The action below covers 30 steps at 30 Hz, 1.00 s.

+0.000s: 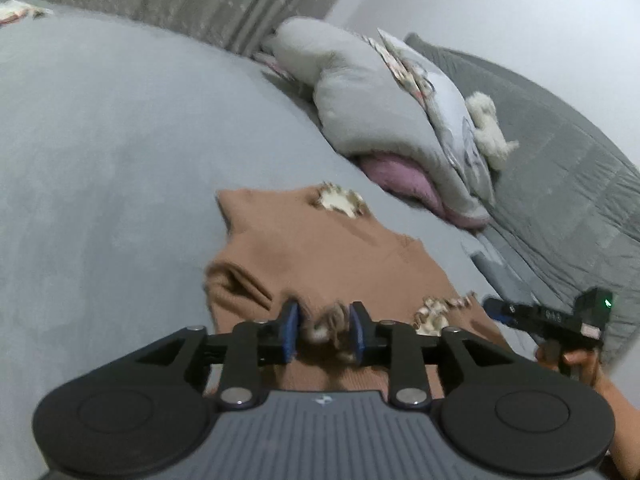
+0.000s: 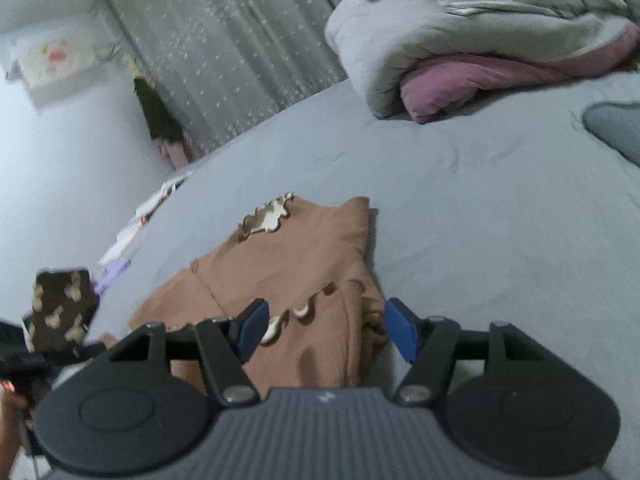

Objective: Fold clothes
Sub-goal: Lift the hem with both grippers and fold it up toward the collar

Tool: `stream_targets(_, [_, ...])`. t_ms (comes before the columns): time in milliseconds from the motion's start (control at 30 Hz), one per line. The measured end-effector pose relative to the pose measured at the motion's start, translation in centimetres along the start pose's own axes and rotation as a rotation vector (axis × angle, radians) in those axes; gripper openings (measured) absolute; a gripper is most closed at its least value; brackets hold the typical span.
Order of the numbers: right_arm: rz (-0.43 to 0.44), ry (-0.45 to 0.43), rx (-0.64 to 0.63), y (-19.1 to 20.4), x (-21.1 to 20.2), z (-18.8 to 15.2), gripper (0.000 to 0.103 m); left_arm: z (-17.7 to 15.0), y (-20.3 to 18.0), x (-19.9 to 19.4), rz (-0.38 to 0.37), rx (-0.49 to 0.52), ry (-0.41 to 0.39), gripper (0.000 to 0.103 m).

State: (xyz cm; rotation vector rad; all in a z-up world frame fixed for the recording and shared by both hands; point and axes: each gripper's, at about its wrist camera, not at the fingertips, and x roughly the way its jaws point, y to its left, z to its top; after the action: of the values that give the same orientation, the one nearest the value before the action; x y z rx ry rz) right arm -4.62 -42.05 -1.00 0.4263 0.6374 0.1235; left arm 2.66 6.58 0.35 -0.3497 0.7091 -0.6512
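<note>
On a bed spread with a grey sheet [image 1: 120, 152], we hold a two-finger gripper in each hand over a brown garment [image 1: 320, 248] trimmed with cream scalloped edging. The garment lies partly folded on the sheet, its layers doubled over near us.

Our left gripper [image 1: 324, 330] stands with its blue pads part open. A bunch of the garment's frilled edge sits in the gap between them, though the blur keeps us from telling whether the pads touch it; they do not appear to pinch it.

Our right gripper [image 2: 326, 330] stands wider apart, its jaws spread to either side of the garment's near fold. The fabric lies between them on the sheet, with the pads clear of it.

From the left wrist view, the right gripper shows at the garment's right edge, a hand [image 1: 576, 360] wrapped round its handle.

Beyond the garment, a rolled grey duvet [image 2: 460, 36] with a pink lining rests on the bed. A patterned grey curtain [image 2: 224, 48] hangs behind.
</note>
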Motion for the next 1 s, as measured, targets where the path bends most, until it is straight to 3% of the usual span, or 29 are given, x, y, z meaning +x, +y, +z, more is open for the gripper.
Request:
stream_targets(67, [-0.008, 0.003, -0.034, 0.6, -0.1, -0.2, 0.062, 0.1, 0.0, -0.7, 0.074, 0.045, -0.049, 0.053])
stream_targets(167, [-0.009, 0.013, -0.079, 1.3, -0.2, -0.4, 0.061, 0.2, 0.4, -0.7, 0.049, 0.075, -0.034, 0.053])
stream_targets(367, [-0.036, 0.017, -0.117, 1.9, -0.9, -1.1, 0.055, 0.1, 0.4, 1.5, 0.044, 0.094, 0.098, 0.053])
stream_targets(467, [-0.054, 0.024, -0.141, 2.1, -0.4, -1.2, 0.043, -0.2, -0.7, 2.2, 0.083, 0.129, 0.101, 0.051])
stream_targets(533, [-0.093, 0.022, -0.171, 2.5, -0.1, -1.5, 0.032, -0.5, -1.9, 2.5, 0.127, 0.166, 0.093, 0.023])
stream_targets(600, [-0.124, 0.018, -0.203, 3.0, 0.0, -1.7, 0.021, -0.9, -2.9, 2.9, 0.164, 0.194, 0.093, 0.009])
stream_targets(633, [-0.145, 0.009, -0.227, 3.4, -0.2, -2.0, 0.019, -1.1, -3.2, 2.9, 0.173, 0.203, 0.089, 0.007])
stream_targets(700, [-0.171, -0.009, -0.258, 4.0, -0.5, -2.2, 0.008, -1.5, -4.0, 2.8, 0.206, 0.229, 0.063, 0.007])
stream_targets(1000, [-0.315, -0.174, -0.472, 8.0, -2.8, -3.3, 0.007, -1.3, -6.5, 0.7, 0.344, 0.323, -0.163, 0.007])
